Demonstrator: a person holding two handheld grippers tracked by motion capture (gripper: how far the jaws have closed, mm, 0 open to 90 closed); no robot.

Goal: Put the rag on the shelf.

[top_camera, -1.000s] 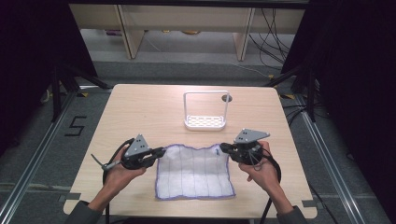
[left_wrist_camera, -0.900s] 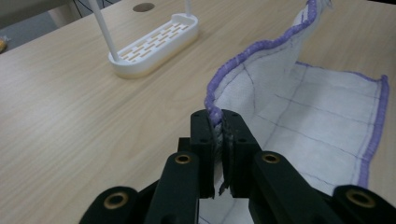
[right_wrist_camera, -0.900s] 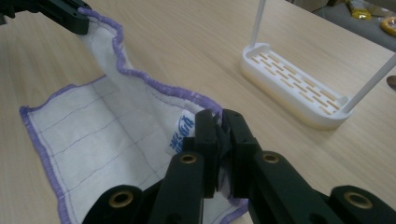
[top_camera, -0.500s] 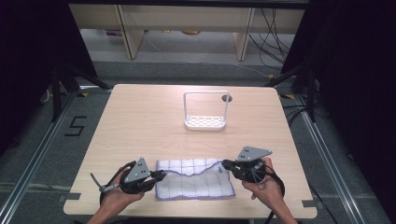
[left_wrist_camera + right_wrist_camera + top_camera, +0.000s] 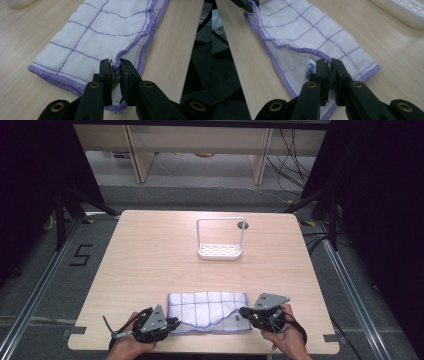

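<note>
Gripping folded cloth (image 5: 207,311): both claws, near edge.

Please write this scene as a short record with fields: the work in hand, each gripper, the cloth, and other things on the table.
work: folding a cloth in half toward the near edge of the table
left gripper: shut on the cloth's purple hem, at the near left corner
right gripper: shut on the cloth's hem at the near right corner, beside a small label
cloth: white with a purple grid, folded, top layer not quite reaching the near hem
other: white rack, standing farther back
</note>
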